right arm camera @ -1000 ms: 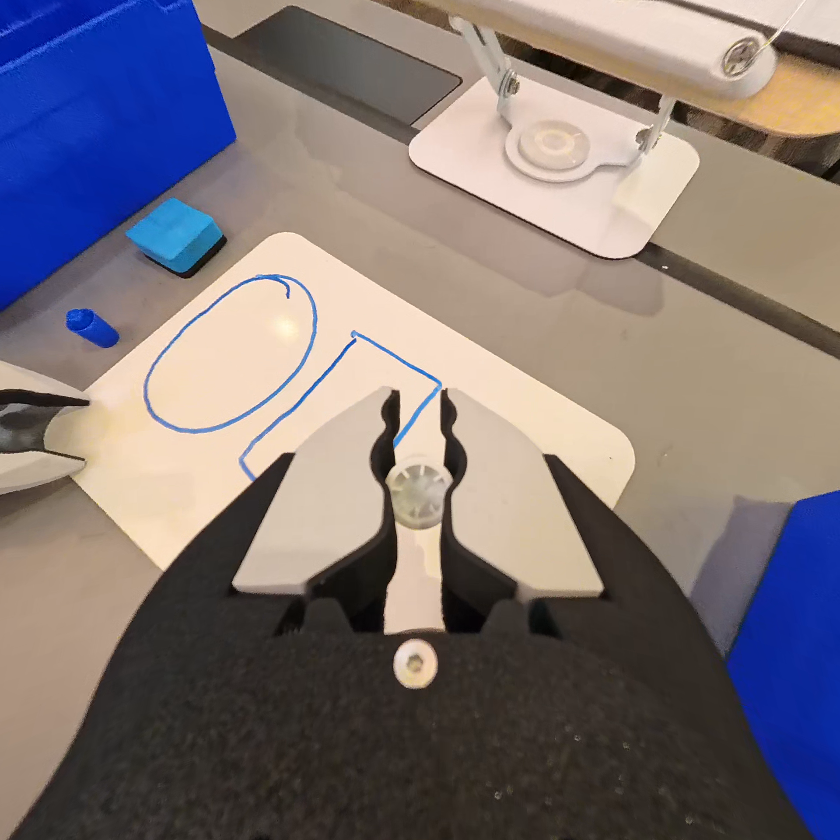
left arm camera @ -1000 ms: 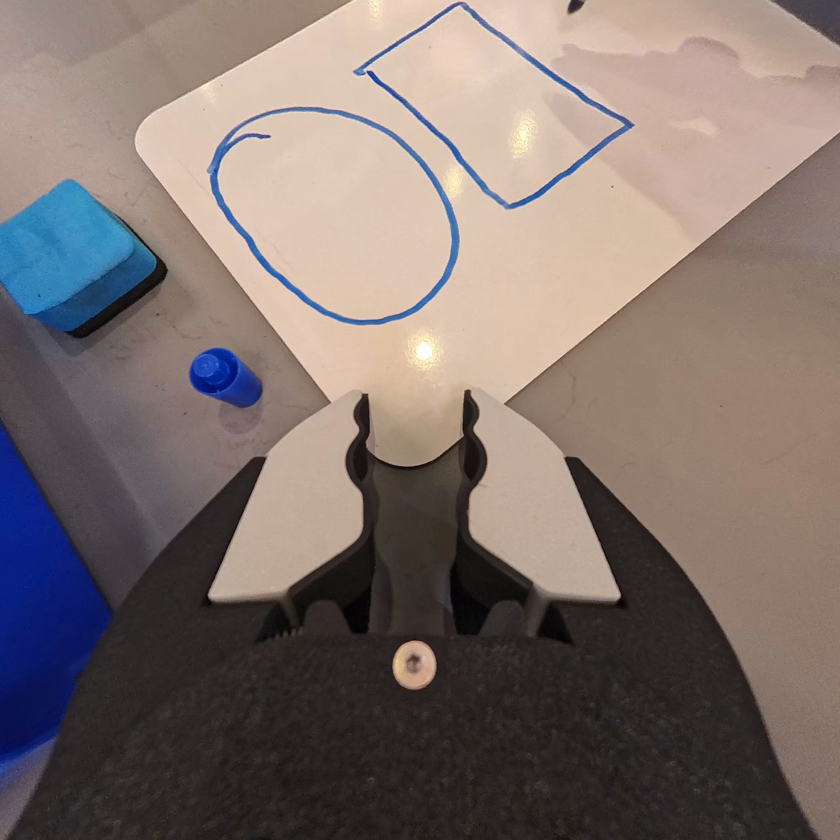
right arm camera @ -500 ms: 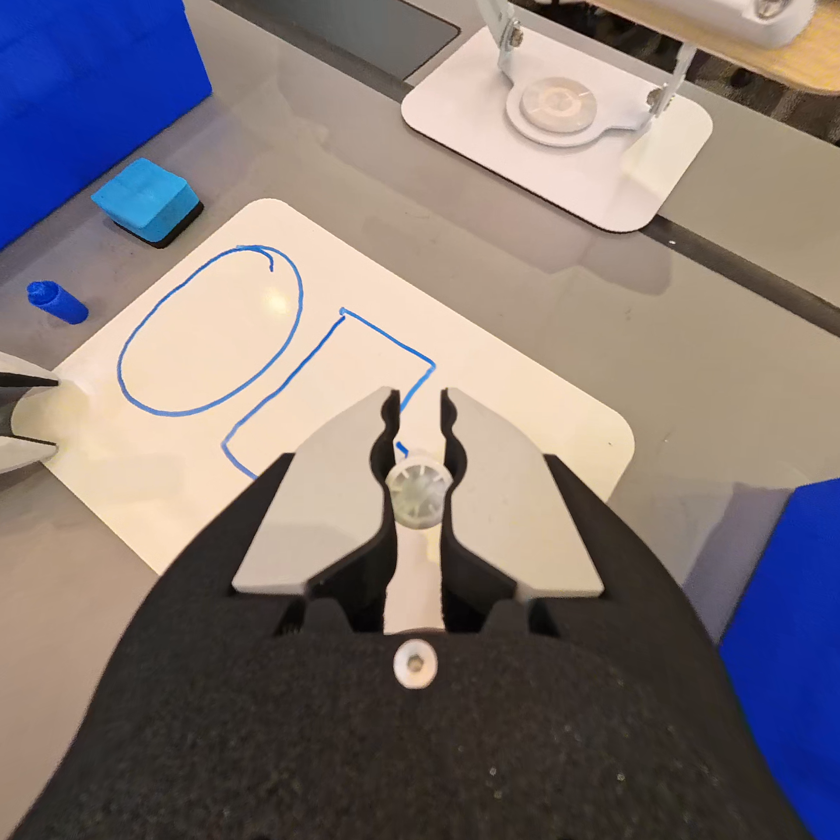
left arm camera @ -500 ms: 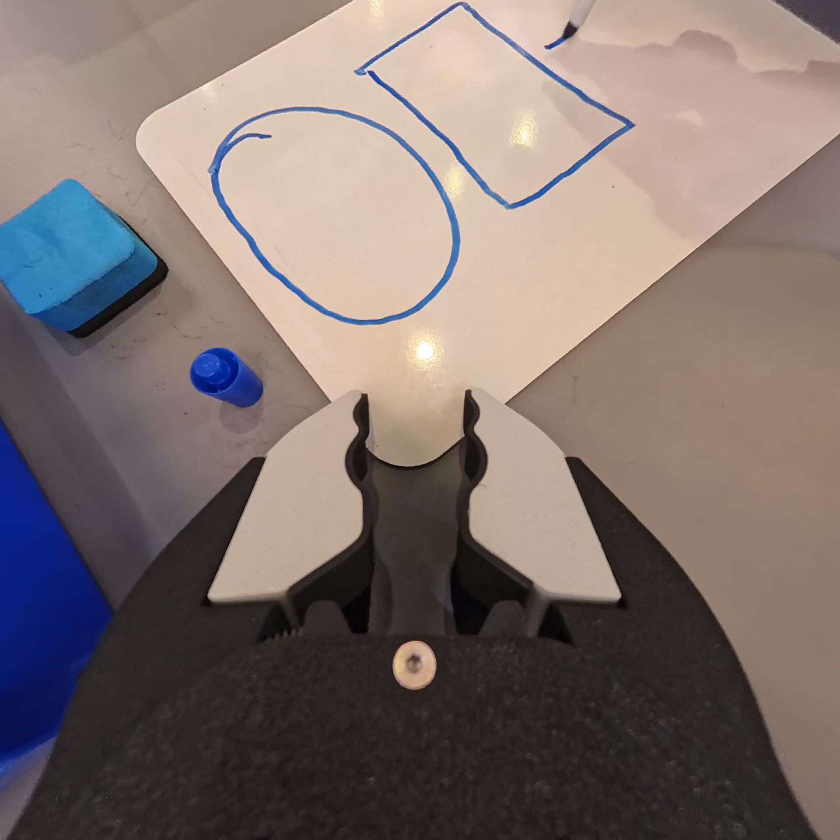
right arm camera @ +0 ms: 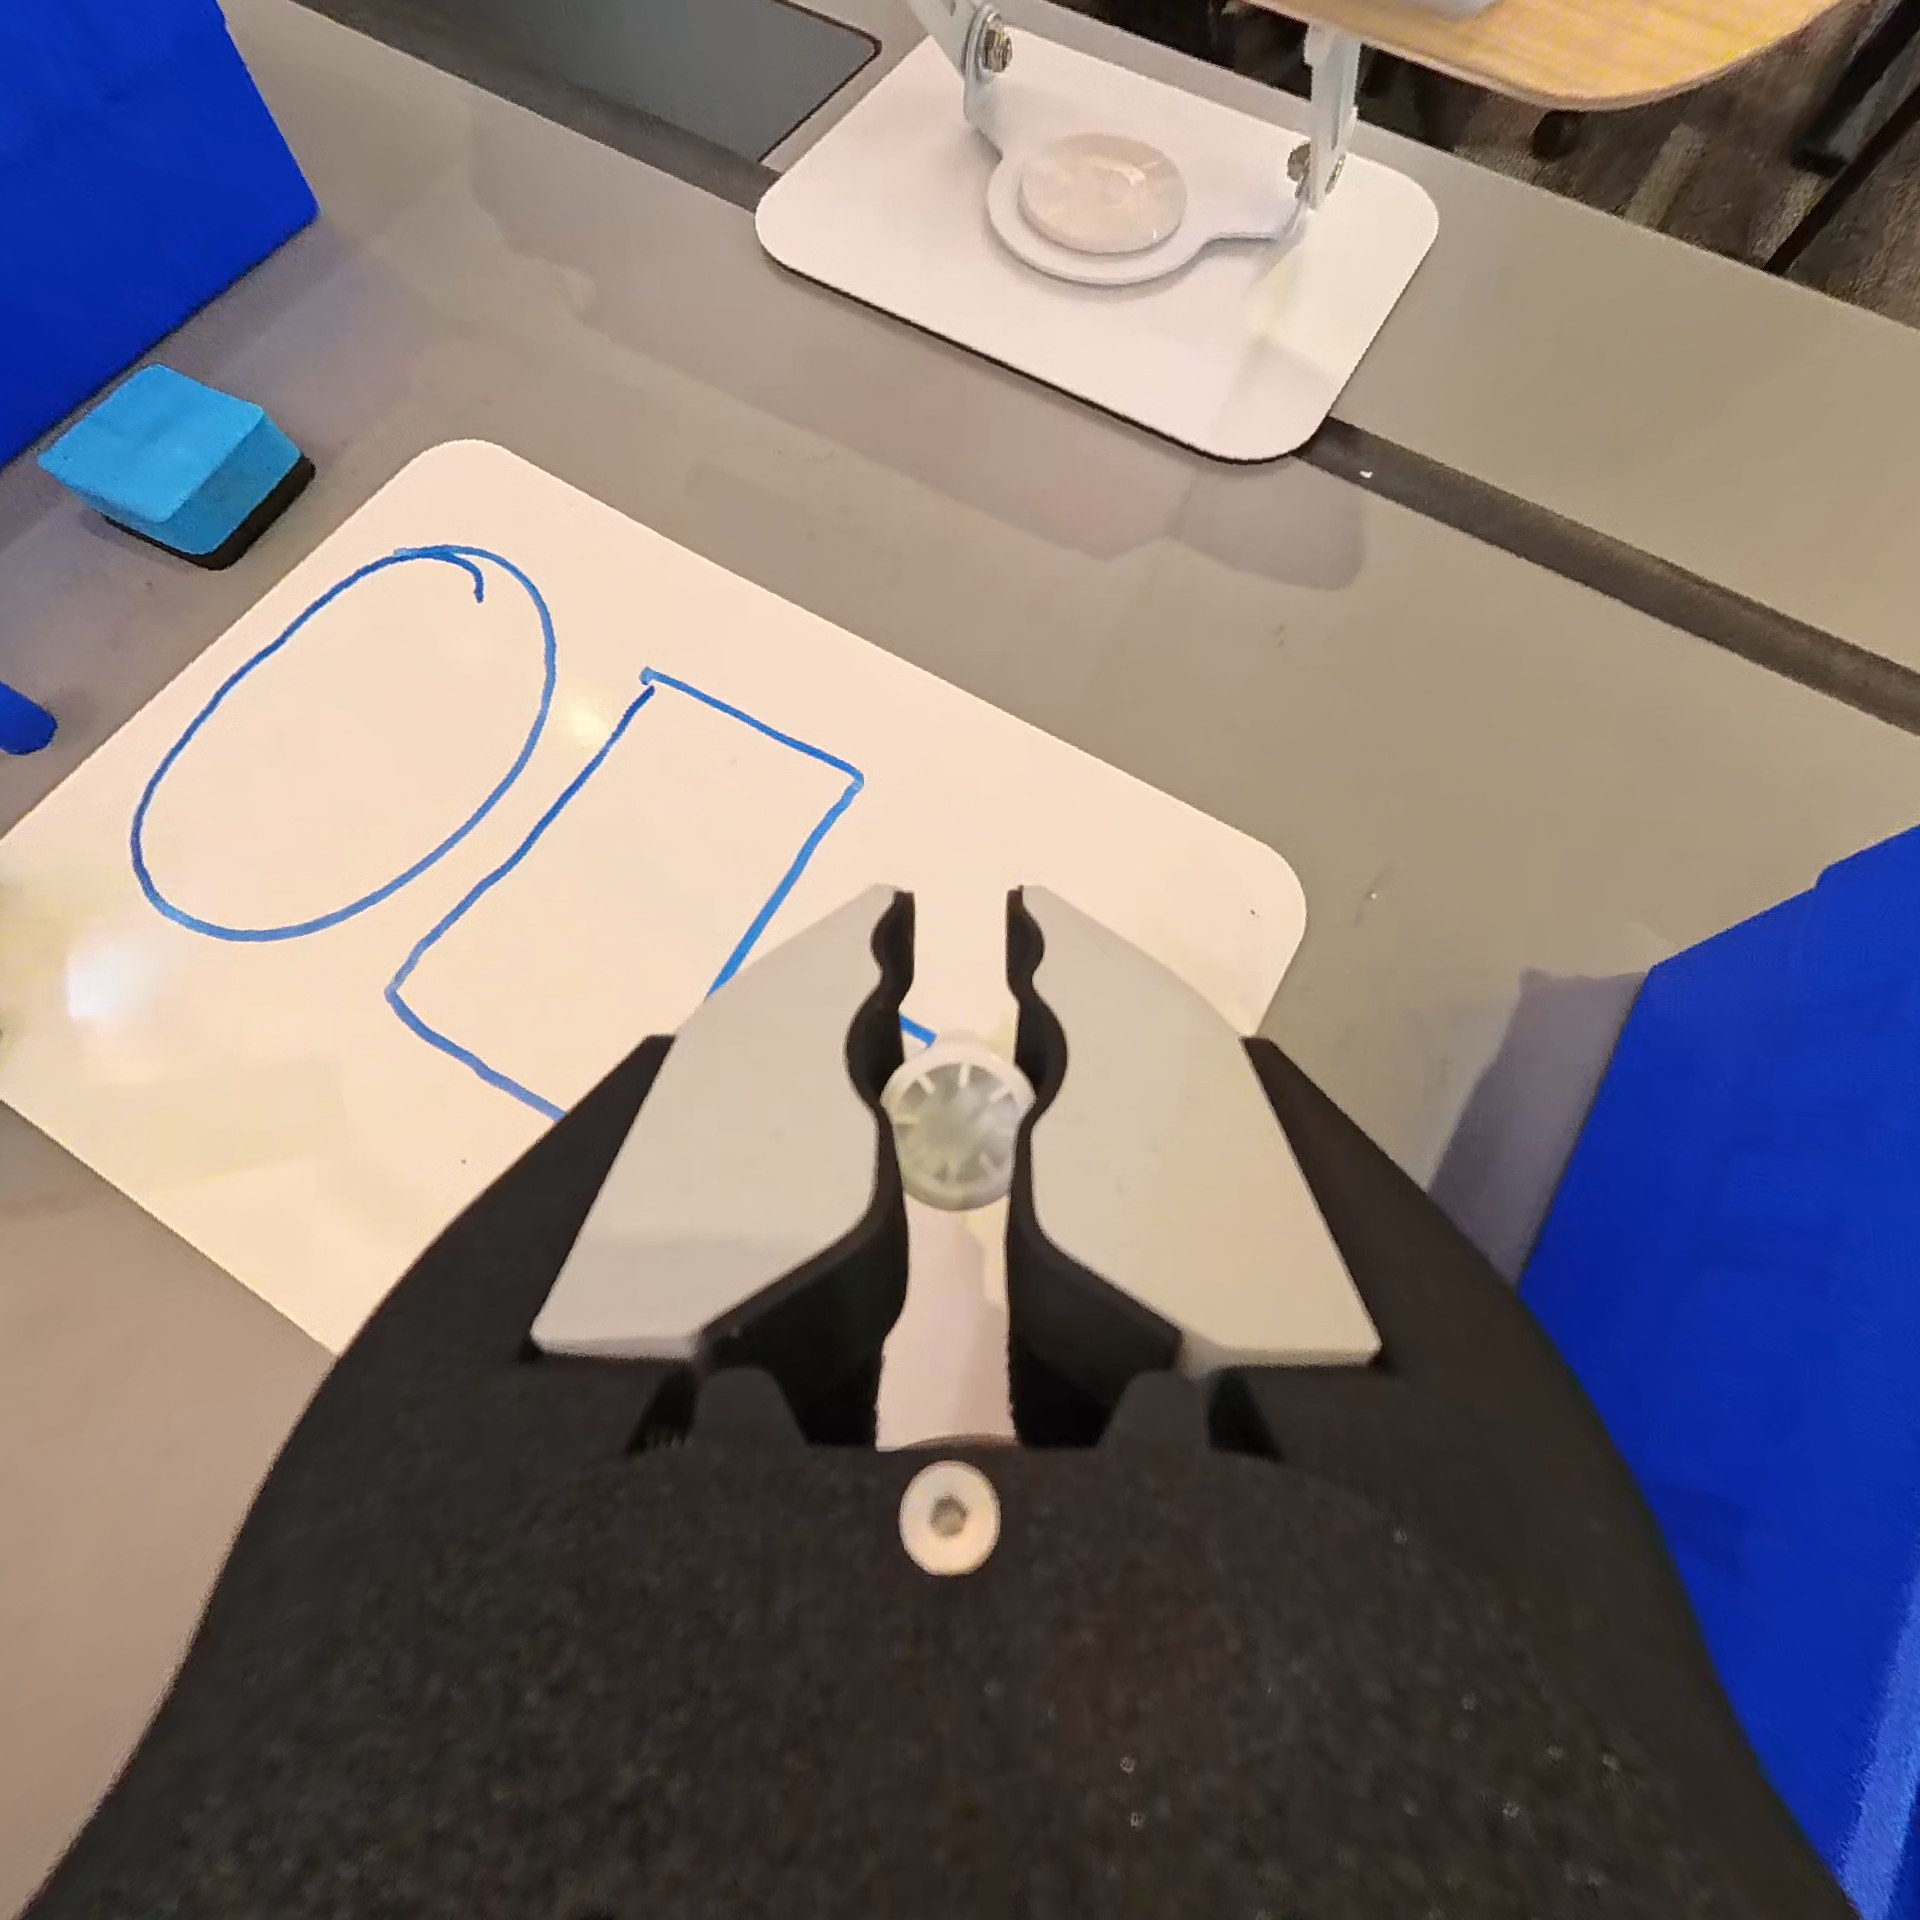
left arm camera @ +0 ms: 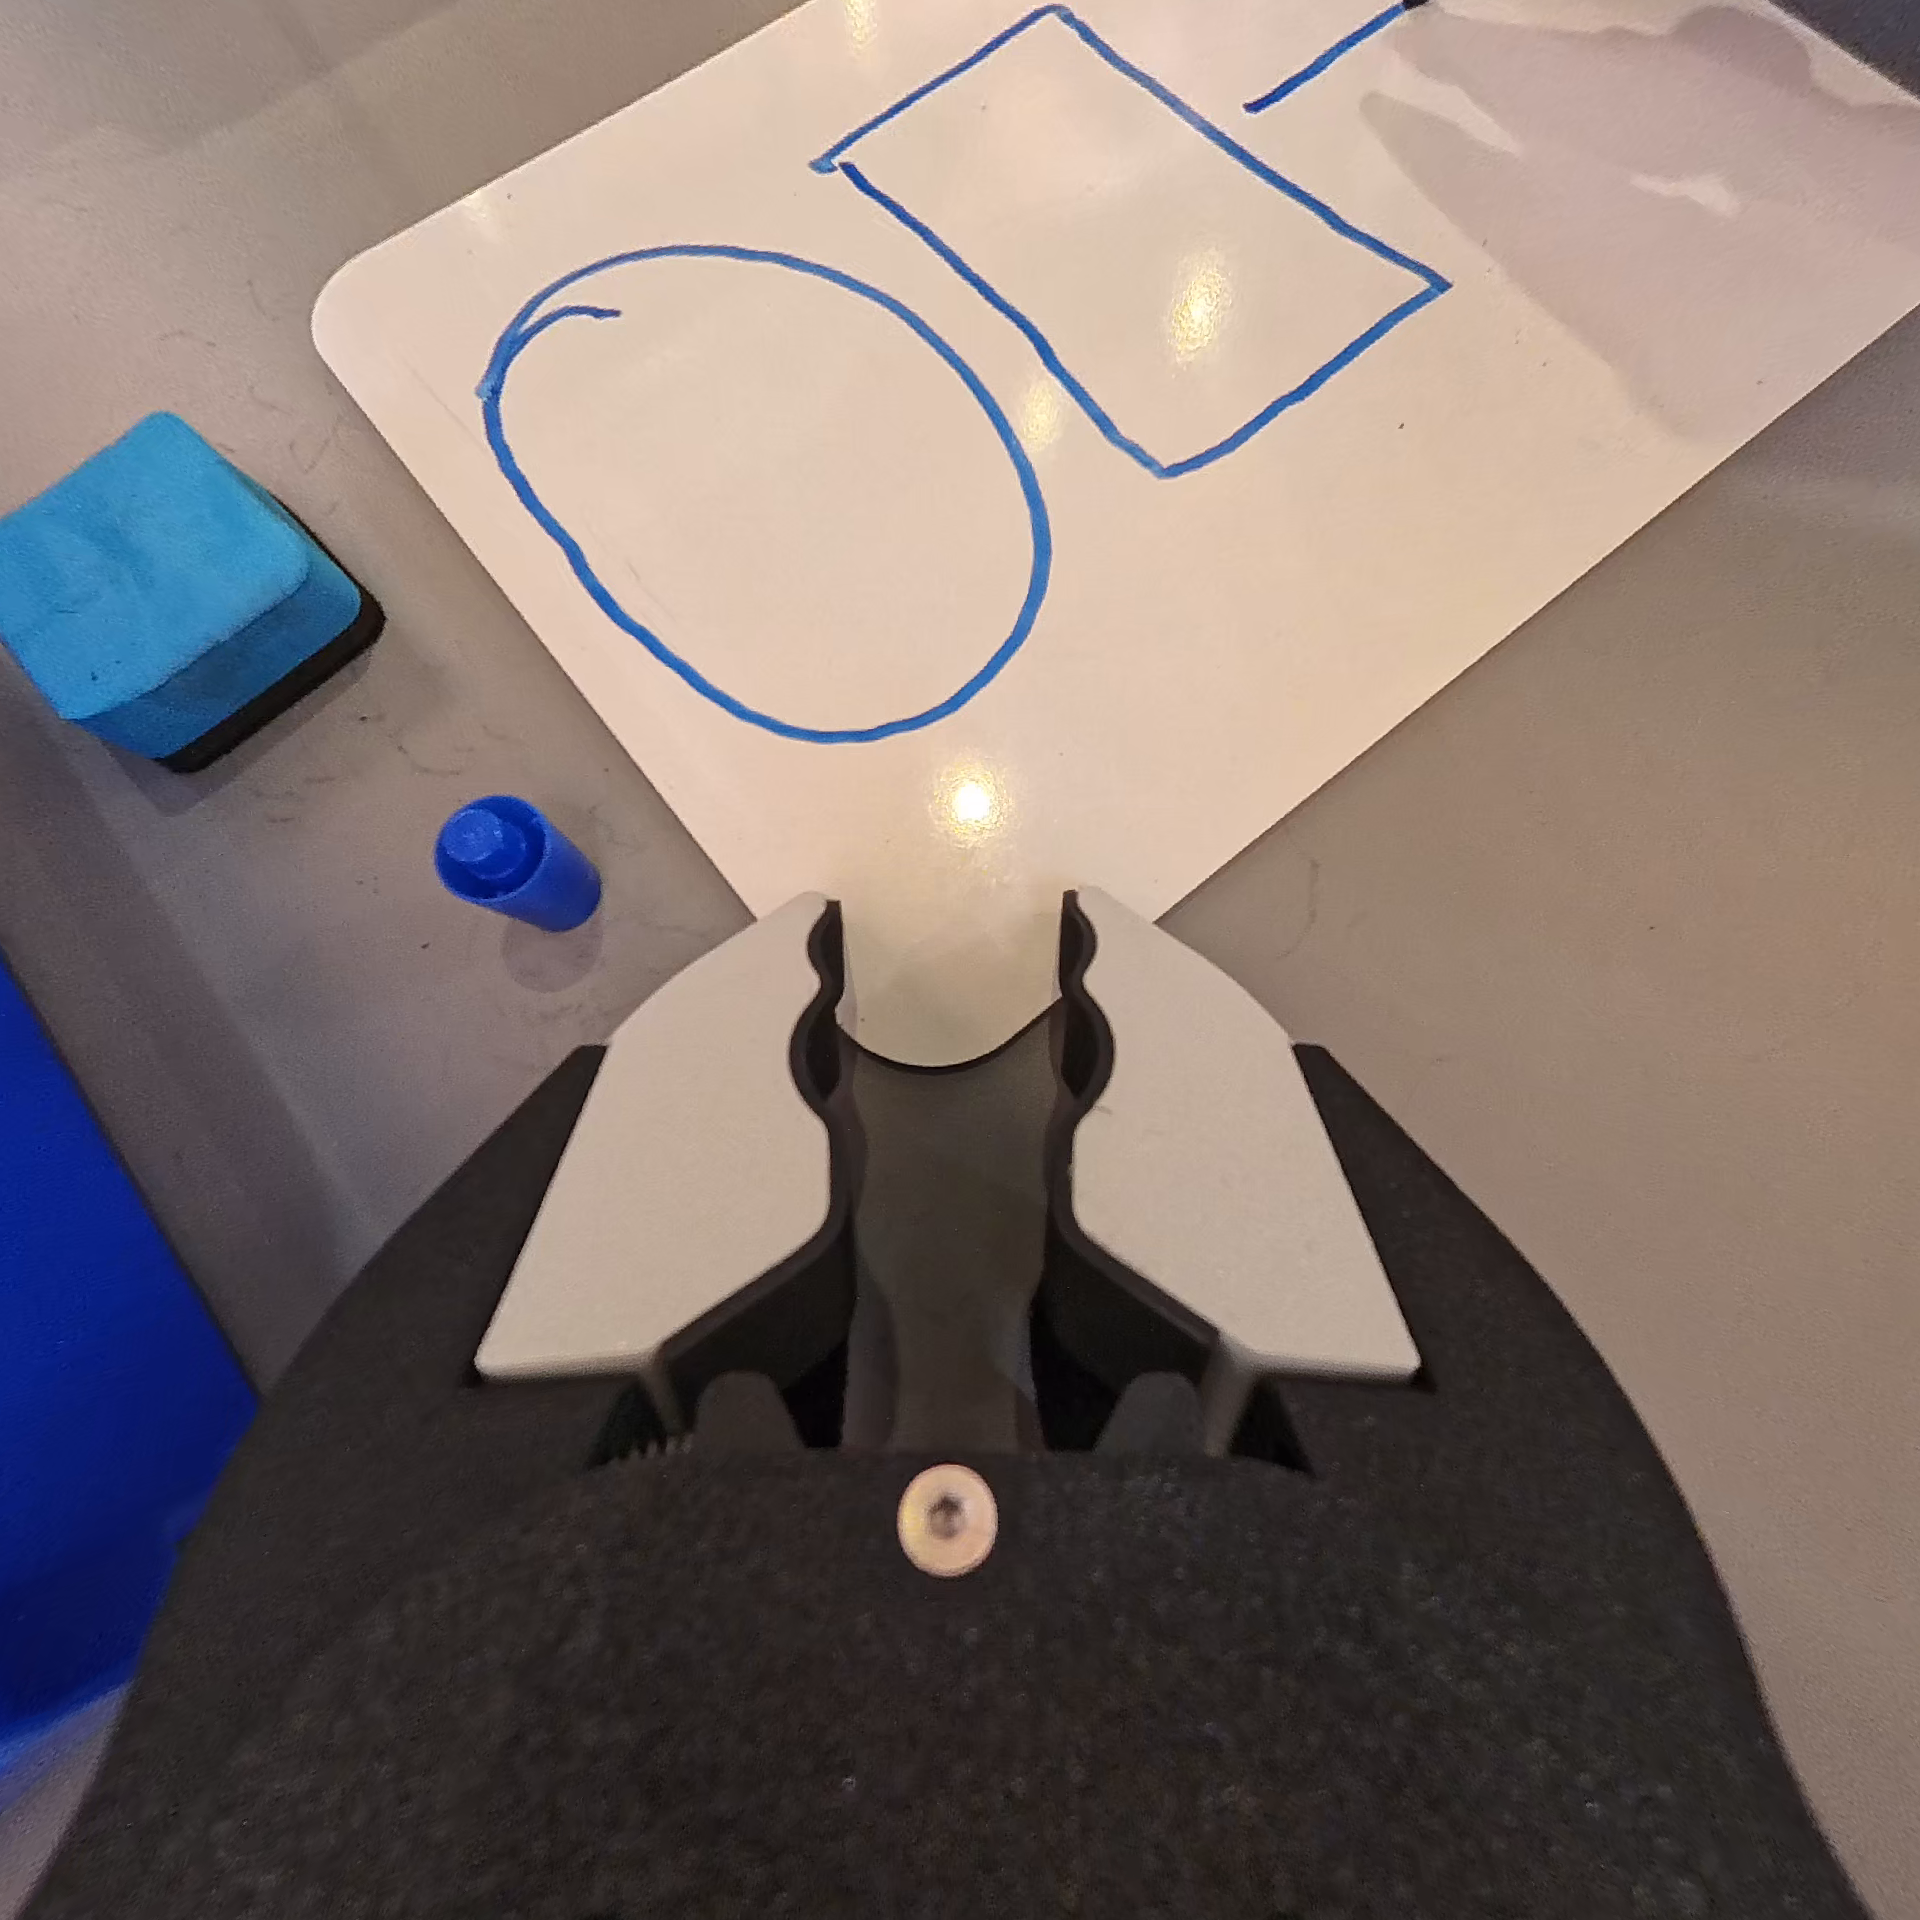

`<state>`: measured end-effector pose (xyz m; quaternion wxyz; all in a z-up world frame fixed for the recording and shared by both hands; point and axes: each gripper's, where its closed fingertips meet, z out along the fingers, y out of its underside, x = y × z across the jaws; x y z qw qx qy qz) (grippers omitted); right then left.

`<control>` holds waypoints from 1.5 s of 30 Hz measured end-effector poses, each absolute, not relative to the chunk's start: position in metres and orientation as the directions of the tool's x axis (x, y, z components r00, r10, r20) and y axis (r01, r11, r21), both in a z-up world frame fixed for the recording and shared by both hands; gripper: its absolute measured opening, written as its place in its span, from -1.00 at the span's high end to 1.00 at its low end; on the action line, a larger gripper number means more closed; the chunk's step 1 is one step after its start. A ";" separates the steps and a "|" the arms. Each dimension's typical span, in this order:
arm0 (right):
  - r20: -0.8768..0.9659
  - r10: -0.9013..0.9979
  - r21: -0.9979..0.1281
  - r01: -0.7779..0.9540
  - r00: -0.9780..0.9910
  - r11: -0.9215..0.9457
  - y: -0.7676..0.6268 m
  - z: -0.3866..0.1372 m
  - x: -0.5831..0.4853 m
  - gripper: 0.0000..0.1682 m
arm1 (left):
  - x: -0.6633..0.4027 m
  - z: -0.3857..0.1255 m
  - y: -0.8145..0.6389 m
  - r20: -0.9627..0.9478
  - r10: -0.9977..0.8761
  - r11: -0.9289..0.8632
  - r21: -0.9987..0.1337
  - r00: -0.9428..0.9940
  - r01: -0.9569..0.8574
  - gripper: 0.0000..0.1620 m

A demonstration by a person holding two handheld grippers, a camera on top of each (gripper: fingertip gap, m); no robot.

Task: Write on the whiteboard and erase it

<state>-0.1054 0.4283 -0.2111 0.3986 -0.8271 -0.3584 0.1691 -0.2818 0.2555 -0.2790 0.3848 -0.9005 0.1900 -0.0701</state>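
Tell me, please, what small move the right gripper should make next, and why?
Probably carry the stroke onward: the right gripper is shut on the marker, and beside the finished oval and rectangle on the whiteboard only one short new line exists.

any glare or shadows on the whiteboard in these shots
Left wrist view: several bright ceiling-light glints dot the whiteboard, and a soft grey shadow covers its far right corner. Right wrist view: one hazy glare patch near the board's left edge; the grey table reflects the white stand.

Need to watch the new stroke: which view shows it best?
Left wrist view: the new stroke runs clear on the whiteboard. In the right wrist view, only a bit peeks beside the marker.
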 end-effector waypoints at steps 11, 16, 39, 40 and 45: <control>-0.017 0.732 -0.805 0.425 0.681 -0.414 0.441 -0.211 -0.128 0.80 | -0.282 -0.279 0.256 -0.018 -0.397 -0.632 -0.720 0.918 -0.288 0.52; 0.004 0.743 -0.799 0.448 0.670 -0.400 0.444 -0.211 -0.140 0.80 | -0.282 -0.279 0.255 -0.018 -0.397 -0.632 -0.720 0.918 -0.287 0.52; -0.011 0.718 -0.783 0.441 0.696 -0.439 0.422 -0.212 -0.101 0.80 | -0.281 -0.279 0.255 -0.020 -0.399 -0.631 -0.720 0.917 -0.291 0.52; -0.013 0.725 -0.783 0.444 0.689 -0.436 0.420 -0.212 -0.103 0.80 | -0.281 -0.279 0.255 -0.020 -0.399 -0.631 -0.720 0.917 -0.291 0.52; -0.011 0.756 -0.780 0.468 0.655 -0.416 0.398 -0.212 -0.115 0.80 | -0.281 -0.279 0.255 -0.021 -0.400 -0.630 -0.720 0.916 -0.291 0.52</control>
